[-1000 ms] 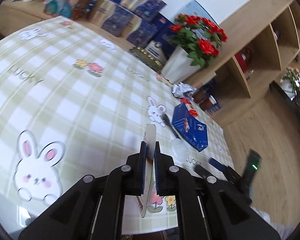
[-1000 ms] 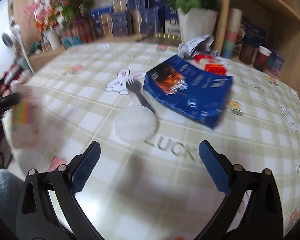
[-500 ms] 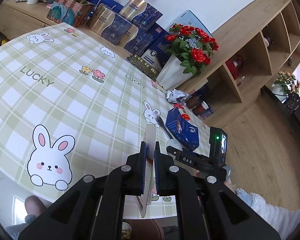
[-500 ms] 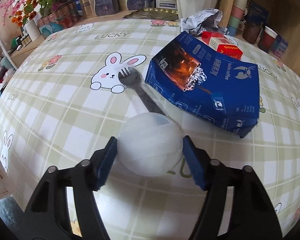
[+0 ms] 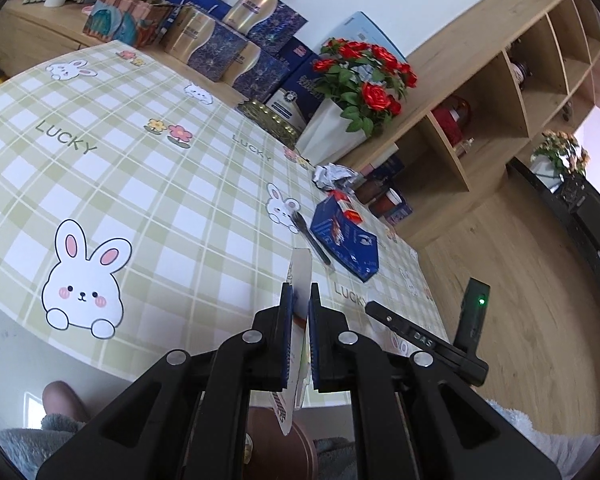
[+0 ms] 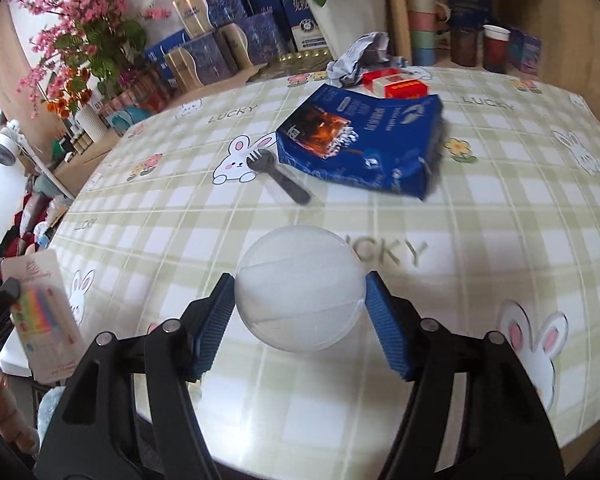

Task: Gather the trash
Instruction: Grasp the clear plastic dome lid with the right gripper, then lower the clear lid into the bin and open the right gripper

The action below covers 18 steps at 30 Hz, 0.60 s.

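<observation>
Left gripper (image 5: 300,296) is clamped on a thin flat card pack (image 5: 299,280), seen edge-on in left wrist view so its print can't be read; in right wrist view the same pack shows at far left w/ rainbow-striped contents, blurred, prob. candles but can't confirm. Right gripper (image 6: 300,300) grips a translucent white round lid (image 6: 300,286) btwn its blue pads (image 6: 216,312), pads touching both sides; the lid covers part of the "LUCKY" print on the checked tablecloth (image 6: 500,220). Still on the table: black plastic fork (image 6: 278,176) w/ tines over a bunny print, handle end blurred; blue coffee pouch (image 6: 364,140) just beside it; red-white carton (image 6: 396,84) partly hidden behind the pouch; crumpled wrapper (image 6: 360,60) near the white flower pot (image 6: 352,12). A person's knee and fuzzy sleeve are cut off at the left view's bottom edge.
</observation>
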Each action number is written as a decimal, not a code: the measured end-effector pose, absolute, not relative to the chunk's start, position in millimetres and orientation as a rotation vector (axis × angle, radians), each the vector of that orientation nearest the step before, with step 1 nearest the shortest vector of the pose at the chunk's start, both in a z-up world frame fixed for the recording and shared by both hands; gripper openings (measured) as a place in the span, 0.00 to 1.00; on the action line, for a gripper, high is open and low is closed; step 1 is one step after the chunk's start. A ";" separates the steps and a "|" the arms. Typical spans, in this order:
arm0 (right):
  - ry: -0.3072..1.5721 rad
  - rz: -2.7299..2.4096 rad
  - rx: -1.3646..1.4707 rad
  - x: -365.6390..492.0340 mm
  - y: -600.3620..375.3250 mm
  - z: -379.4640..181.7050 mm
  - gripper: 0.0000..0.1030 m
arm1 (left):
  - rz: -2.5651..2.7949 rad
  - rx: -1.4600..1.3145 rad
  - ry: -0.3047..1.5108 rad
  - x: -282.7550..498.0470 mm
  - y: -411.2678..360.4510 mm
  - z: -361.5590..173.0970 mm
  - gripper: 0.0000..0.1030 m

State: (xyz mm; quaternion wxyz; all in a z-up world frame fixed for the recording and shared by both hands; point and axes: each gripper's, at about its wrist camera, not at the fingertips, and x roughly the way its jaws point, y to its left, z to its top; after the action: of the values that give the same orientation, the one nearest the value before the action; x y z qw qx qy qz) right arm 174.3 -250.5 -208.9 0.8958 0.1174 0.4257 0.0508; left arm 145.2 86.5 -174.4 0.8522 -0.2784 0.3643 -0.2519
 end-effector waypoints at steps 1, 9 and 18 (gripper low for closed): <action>0.875 0.106 0.247 166.8 -251.7 -207.4 0.65 | -0.536 -0.577 0.767 142.0 84.1 -172.7 0.07; 0.814 0.149 0.235 99.8 -258.9 -193.8 0.65 | -0.581 -0.540 0.776 111.8 70.4 -165.7 0.07; 0.862 0.239 0.193 36.2 -241.0 -214.1 0.65 | -0.614 -0.511 0.801 77.6 62.5 -168.6 0.07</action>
State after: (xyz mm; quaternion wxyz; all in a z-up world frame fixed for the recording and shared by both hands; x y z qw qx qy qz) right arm 36.2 -241.0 -214.1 0.8972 0.0931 0.4160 0.1155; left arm 77.6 62.5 -168.6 0.8443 -0.2419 0.3795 -0.2910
